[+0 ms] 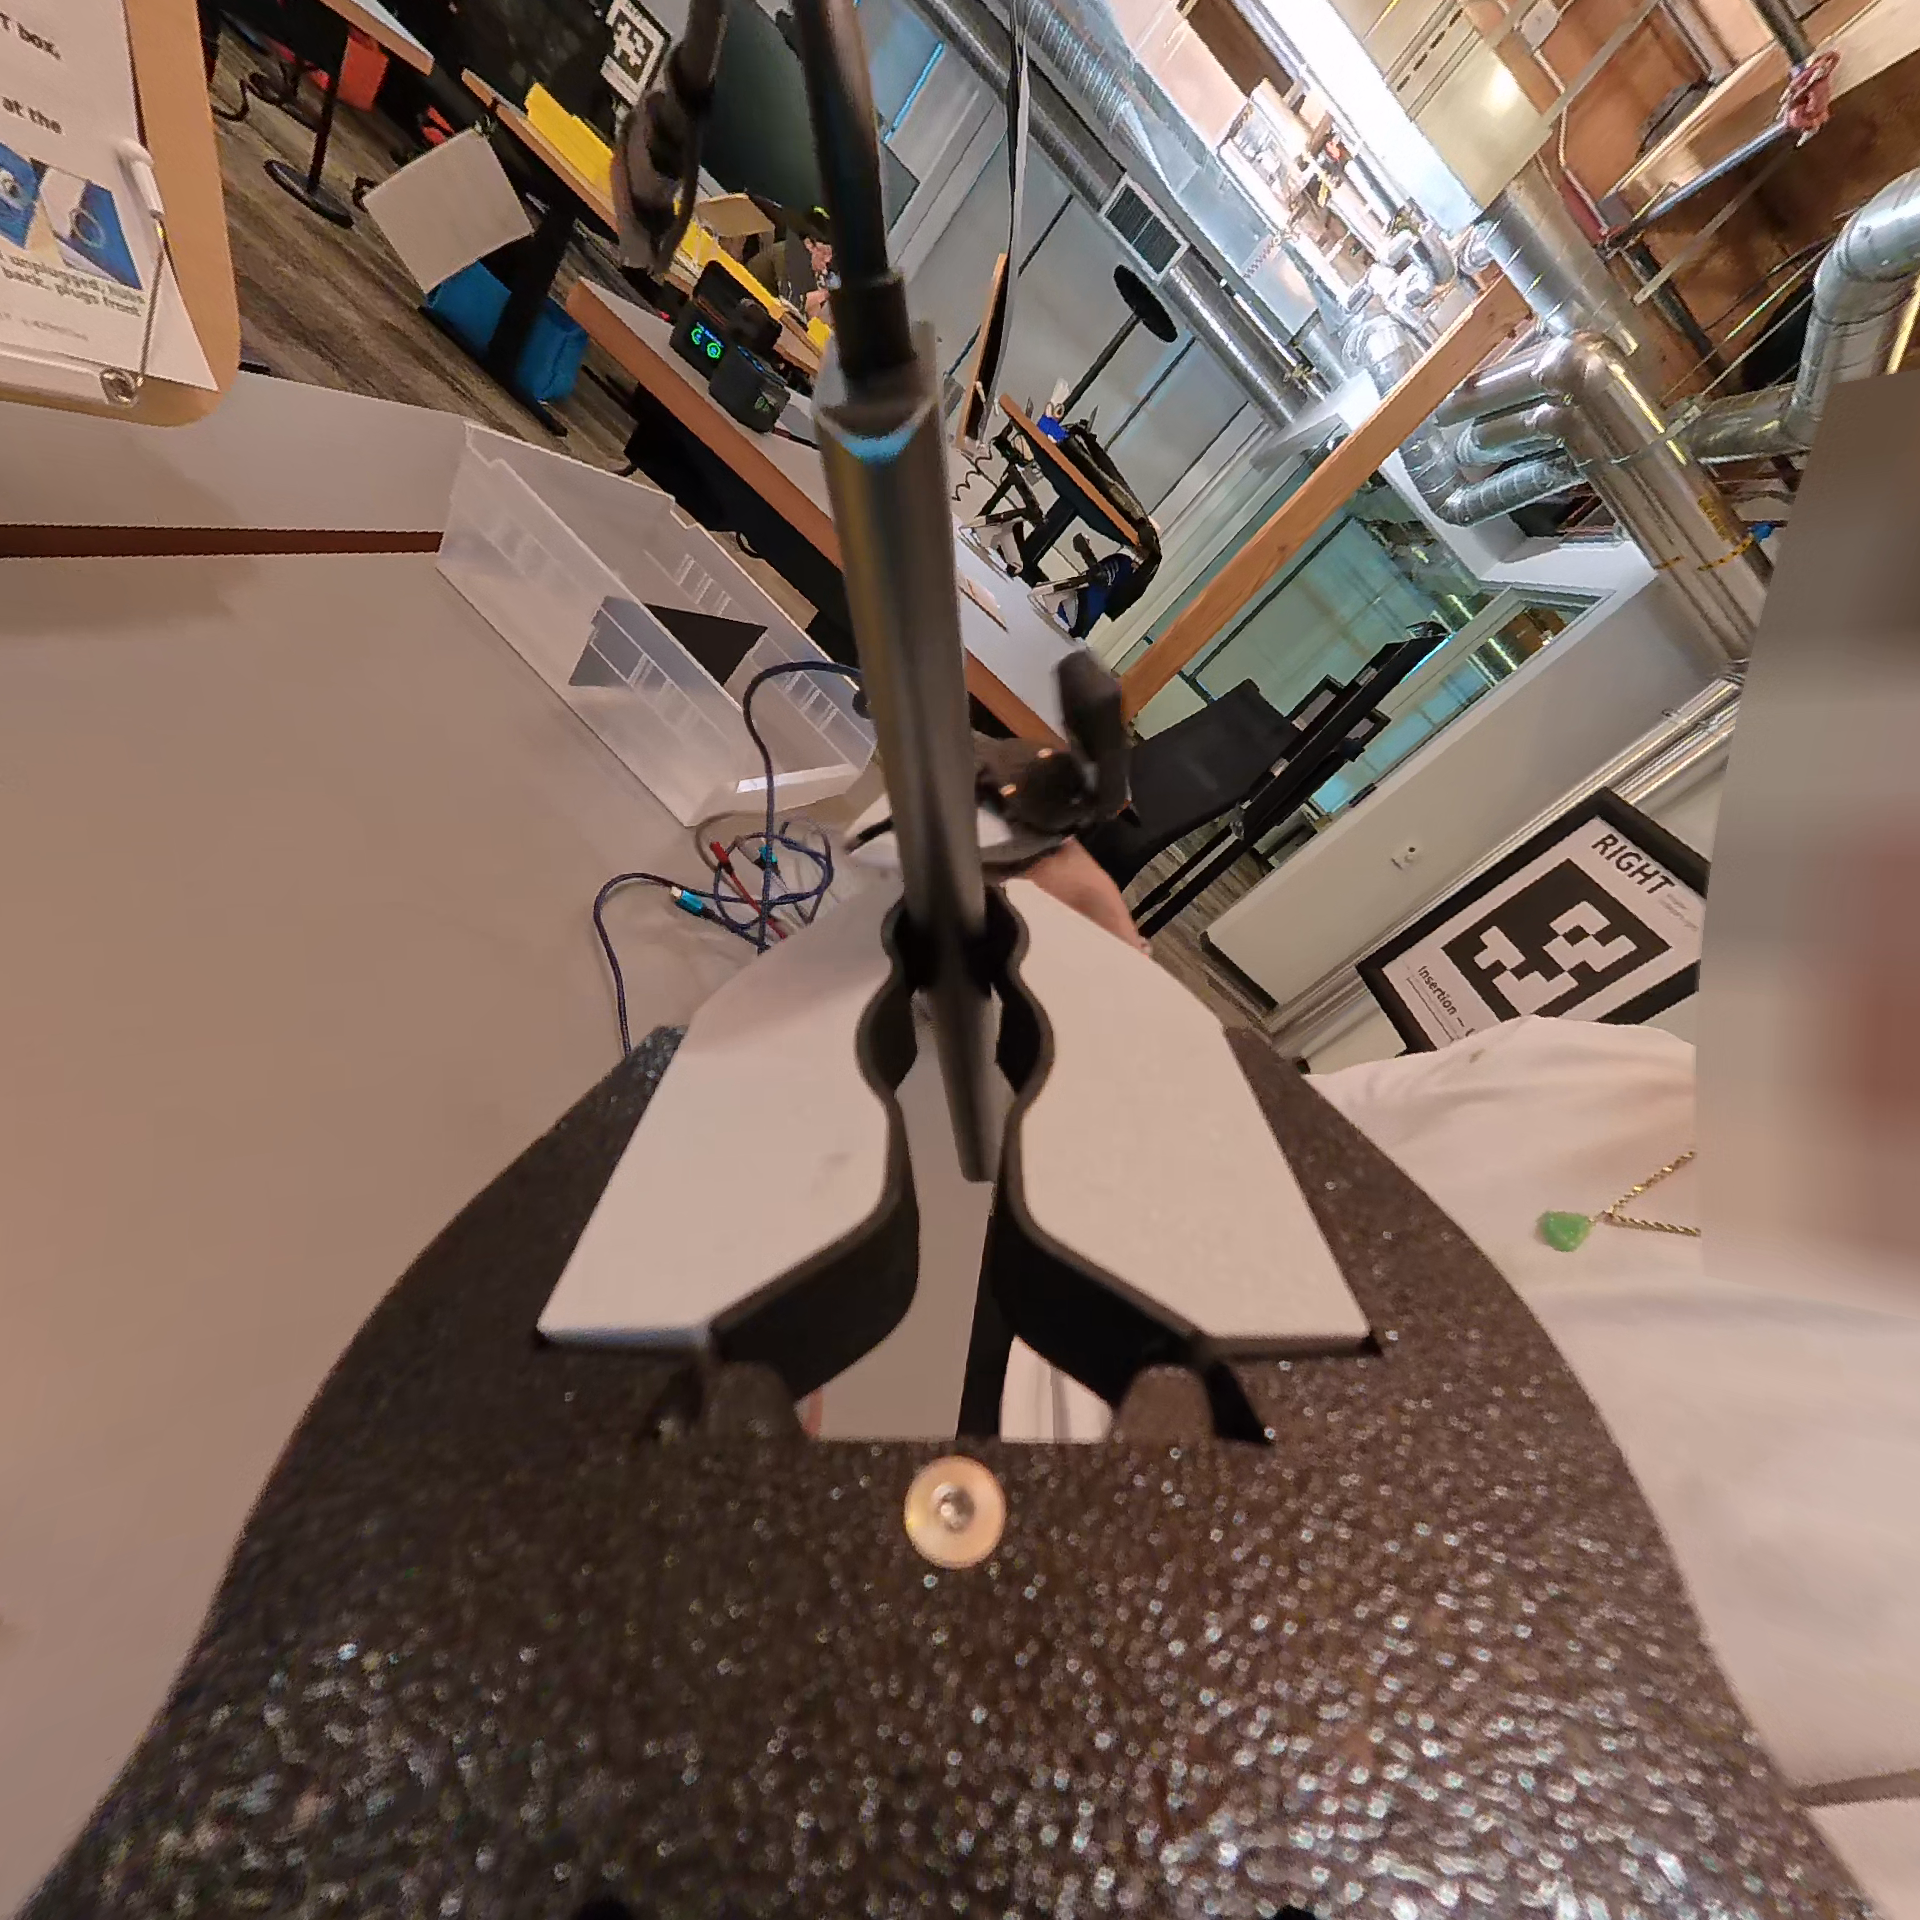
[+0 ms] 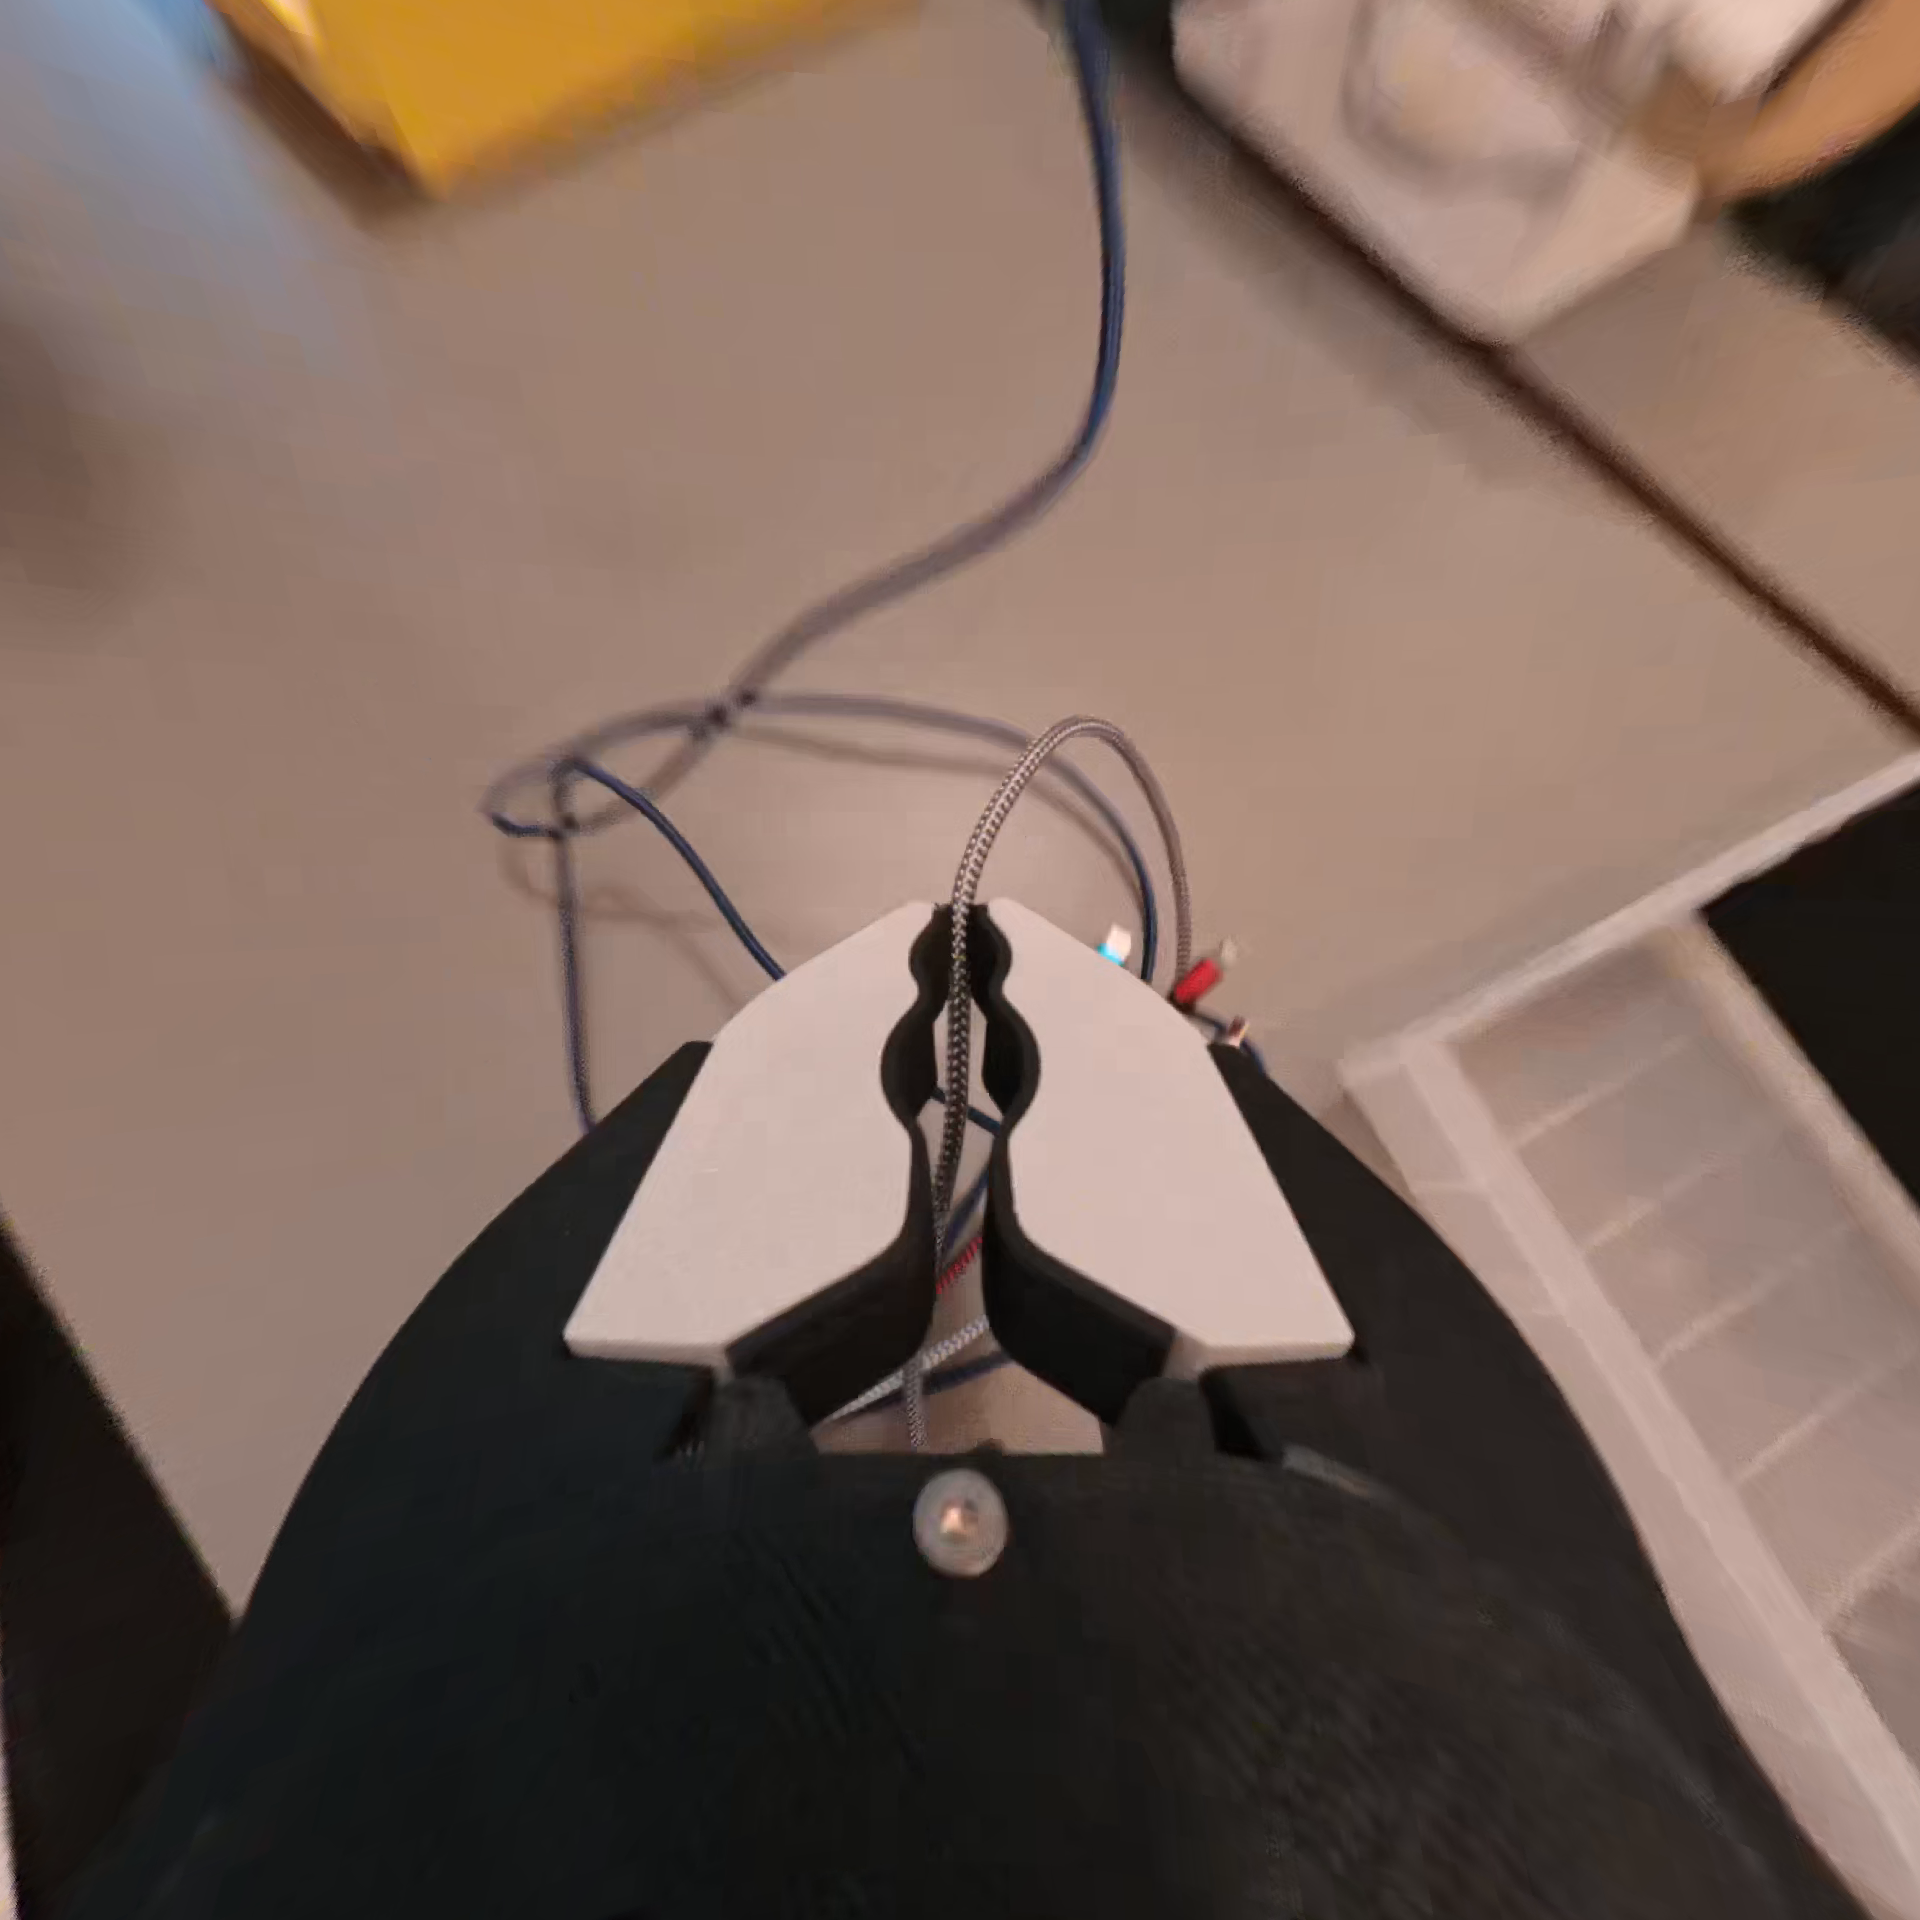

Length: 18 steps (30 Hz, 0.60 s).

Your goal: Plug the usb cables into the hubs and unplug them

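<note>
My left gripper (image 1: 951, 914) is shut on a slim grey metal usb hub (image 1: 904, 675). It holds the hub edge-on in the air, slanting up and away; a black cord (image 1: 847, 135) leaves the hub's far end. My right gripper (image 2: 964, 909) is shut on a grey braided usb cable (image 2: 1039, 743), which runs between its jaws and arcs down toward the table. Blue cables (image 2: 1101, 312) lie looped on the grey table (image 2: 416, 520), with a light blue plug (image 2: 1117, 945) and a red plug (image 2: 1200, 977) just past the right fingers. The blue cables (image 1: 769, 873) also show in the left wrist view.
A clear plastic bin (image 2: 1662, 1247) stands at the right of the right wrist view and also shows behind the cables in the left wrist view (image 1: 582, 582). A yellow box (image 2: 499, 73) sits far left. A framed marker sign (image 1: 1538, 935) and a person's white shirt (image 1: 1507, 1299) are at the right.
</note>
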Available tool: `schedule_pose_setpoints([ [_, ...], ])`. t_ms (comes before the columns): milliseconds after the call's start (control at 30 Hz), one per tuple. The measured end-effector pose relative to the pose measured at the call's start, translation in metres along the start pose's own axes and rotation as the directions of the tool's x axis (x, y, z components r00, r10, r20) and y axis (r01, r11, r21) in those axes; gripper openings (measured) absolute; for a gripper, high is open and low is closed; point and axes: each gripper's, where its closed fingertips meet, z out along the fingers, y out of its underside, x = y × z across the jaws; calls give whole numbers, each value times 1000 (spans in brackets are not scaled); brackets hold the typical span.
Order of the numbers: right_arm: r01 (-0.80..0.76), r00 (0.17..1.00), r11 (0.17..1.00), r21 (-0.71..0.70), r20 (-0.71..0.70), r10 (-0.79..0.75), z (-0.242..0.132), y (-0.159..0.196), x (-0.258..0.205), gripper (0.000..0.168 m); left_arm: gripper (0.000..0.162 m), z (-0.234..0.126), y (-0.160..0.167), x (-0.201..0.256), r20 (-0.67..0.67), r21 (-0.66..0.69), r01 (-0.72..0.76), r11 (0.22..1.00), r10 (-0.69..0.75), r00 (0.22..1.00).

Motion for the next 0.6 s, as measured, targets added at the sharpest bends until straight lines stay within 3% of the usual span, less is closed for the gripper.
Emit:
schedule_pose_setpoints([
  [100, -17, 999, 940, 341, -26, 27, -79, -55, 13, 3, 10, 1, 1, 1, 6, -8, -9, 1000, 9, 1000],
  [200, 115, 987, 737, 666, -157, -12, -192, -94, 25, 3, 10, 0, 1, 1, 9, -10, -12, 1000, 12, 1000],
  [233, 159, 981, 674, 722, -191, -28, -225, -96, 25, 3, 10, 0, 0, 0, 10, -9, -13, 1000, 13, 1000],
  [300, 189, 965, 659, 728, -262, 13, -264, -82, 38, 3, 10, 1, 0, -1, 9, -7, -12, 1000, 12, 1000],
  [400, 219, 940, 697, 683, -338, 37, -280, -42, 54, 3, 10, 5, 0, -2, 0, -4, -10, 1000, 10, 1000],
  [500, 8, 960, 746, 666, -214, 181, -265, 6, 62, 3, 10, 10, 1, -3, -9, -9, -5, 1000, 5, 1000],
  [600, -118, 938, 856, 504, -225, 262, -231, 59, 61, 4, 10, 16, 3, -4, -8, -23, 0, 1000, -1, 1000],
])
